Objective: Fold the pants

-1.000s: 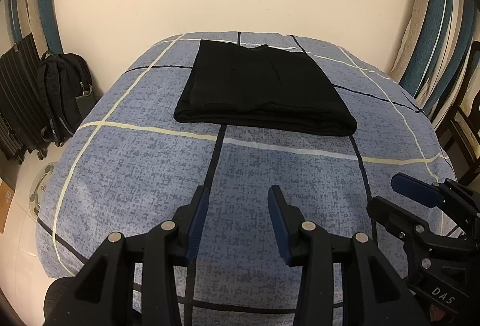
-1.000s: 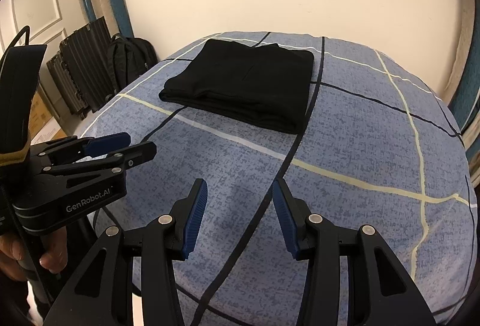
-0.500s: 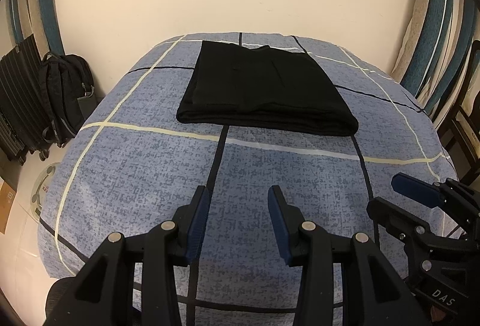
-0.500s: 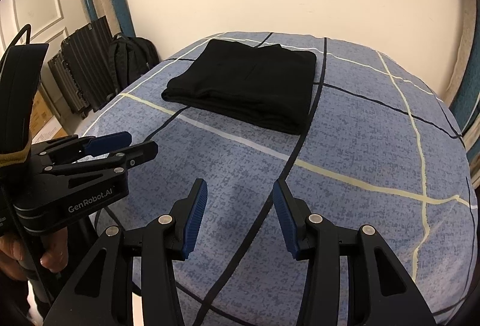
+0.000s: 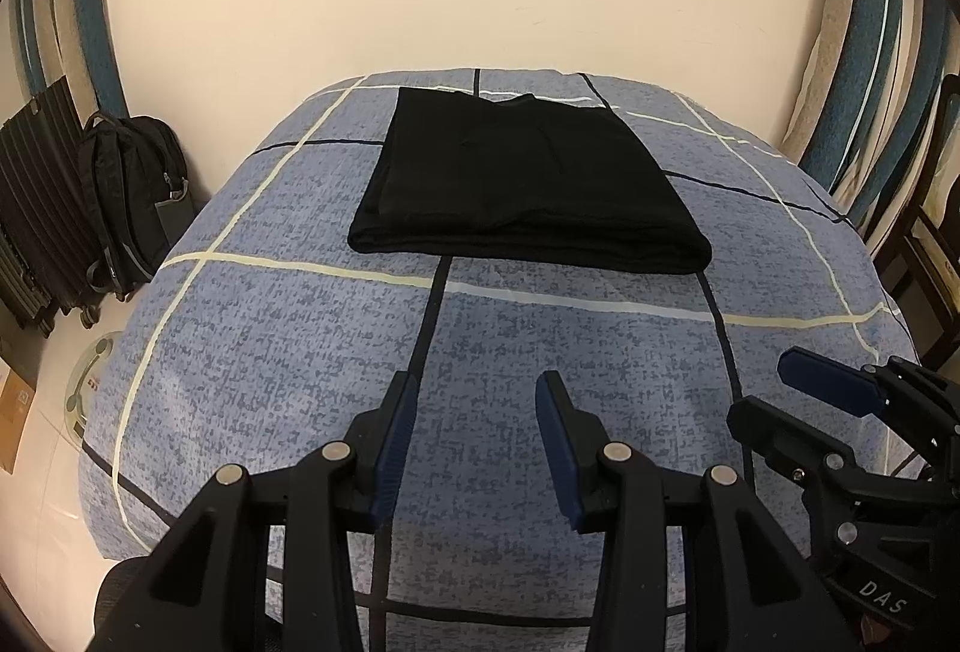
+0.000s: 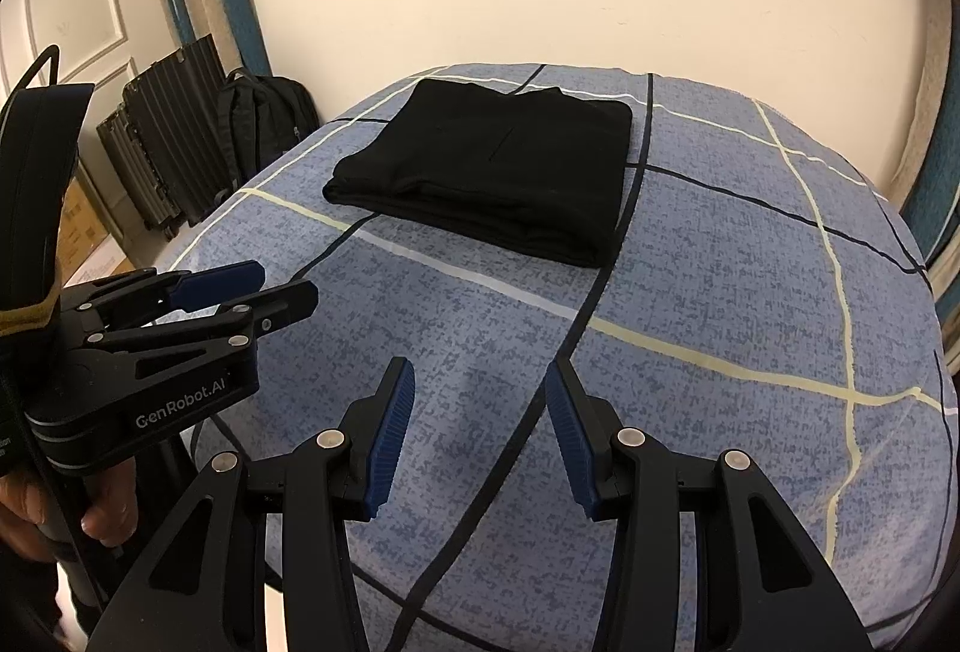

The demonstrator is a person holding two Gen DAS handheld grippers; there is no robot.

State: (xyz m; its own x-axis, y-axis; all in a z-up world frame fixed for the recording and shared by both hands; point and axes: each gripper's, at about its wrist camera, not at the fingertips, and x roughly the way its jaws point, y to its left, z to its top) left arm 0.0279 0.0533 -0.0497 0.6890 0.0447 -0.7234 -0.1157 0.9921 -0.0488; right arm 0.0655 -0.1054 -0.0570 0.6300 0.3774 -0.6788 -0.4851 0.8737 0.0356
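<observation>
Black pants lie folded into a flat rectangle on the far half of the bed; they also show in the right wrist view. My left gripper is open and empty, held above the near part of the bed, well short of the pants. My right gripper is open and empty, also near the front edge. Each gripper shows in the other's view: the right one at lower right, the left one at left.
The bed has a blue-grey cover with cream and dark lines. A black backpack and dark suitcases stand by the wall at left. A scale lies on the floor. A chair stands at right.
Both grippers have drifted back slightly from the pants and stay open. The pants have not moved.
</observation>
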